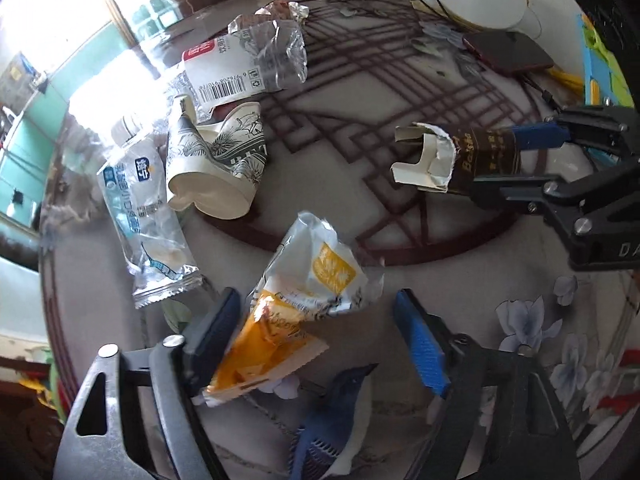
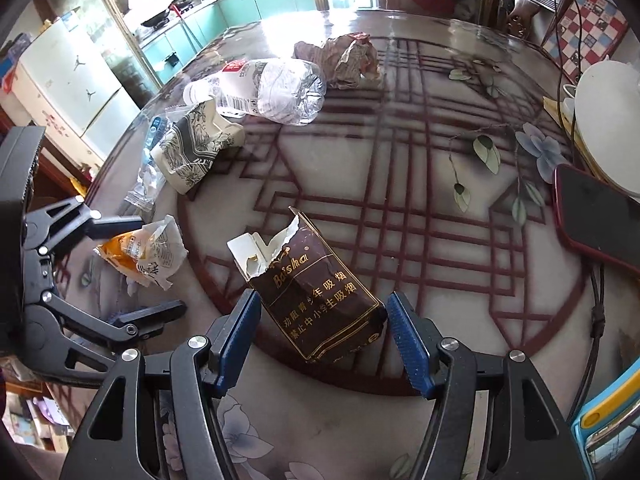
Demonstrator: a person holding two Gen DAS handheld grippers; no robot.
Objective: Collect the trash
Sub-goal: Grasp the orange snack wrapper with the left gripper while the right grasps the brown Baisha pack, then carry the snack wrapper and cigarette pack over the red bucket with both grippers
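Observation:
Trash lies on a patterned table. A yellow and white snack wrapper (image 1: 304, 300) lies between the open fingers of my left gripper (image 1: 320, 340); its tail touches the left finger. It also shows in the right wrist view (image 2: 144, 256). A torn brown cigarette pack (image 2: 316, 292) lies between the open fingers of my right gripper (image 2: 324, 340); in the left wrist view the pack (image 1: 452, 156) sits at the right gripper's (image 1: 504, 160) tips. Further off lie a crushed paper cup (image 1: 216, 160), a clear wrapper (image 1: 148, 216), a crushed plastic bottle (image 1: 248, 60) and crumpled foil (image 2: 344, 60).
A red-cased phone (image 2: 596, 216) lies at the right, with a white plate (image 2: 608, 116) behind it and cables (image 2: 596, 312) beside it. A blue and yellow item (image 2: 612, 424) sits at the near right edge. The table's left rim (image 2: 120, 152) is close to the trash.

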